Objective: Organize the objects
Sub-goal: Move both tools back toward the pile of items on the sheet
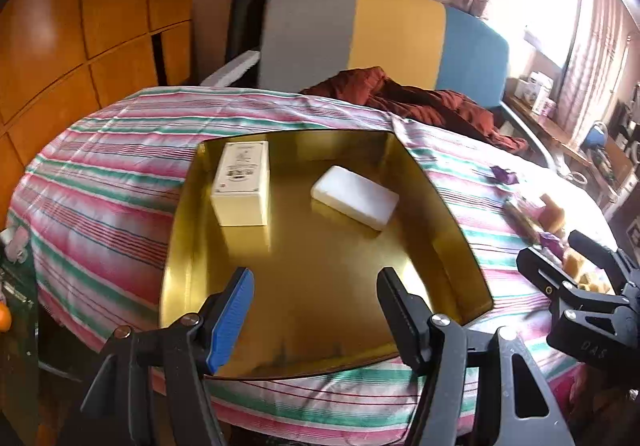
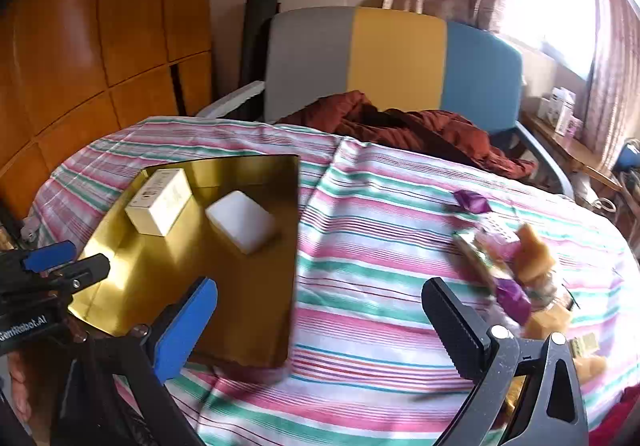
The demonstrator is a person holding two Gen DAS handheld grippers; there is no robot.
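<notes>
The right gripper [image 2: 320, 310] is sitting nearer the snack pile [image 2: 520, 274], which is lying off to its right (gold tray [image 2: 248, 306] on its left). Both it & the left gripper [image 1: 312, 298] are gaping open, holding nothing.

Gold tray [image 1: 448, 214] holds a cream box [image 1: 241, 186] and white bar [image 1: 355, 202]; wrapped sweets [image 2: 512, 270] lie scattered beside

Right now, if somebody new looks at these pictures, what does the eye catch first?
First the shiny gold tray on the striped cloth, with a cream box and a white block lying apart inside it. Then the pile of small purple and tan items at the cloth's right side.
</notes>
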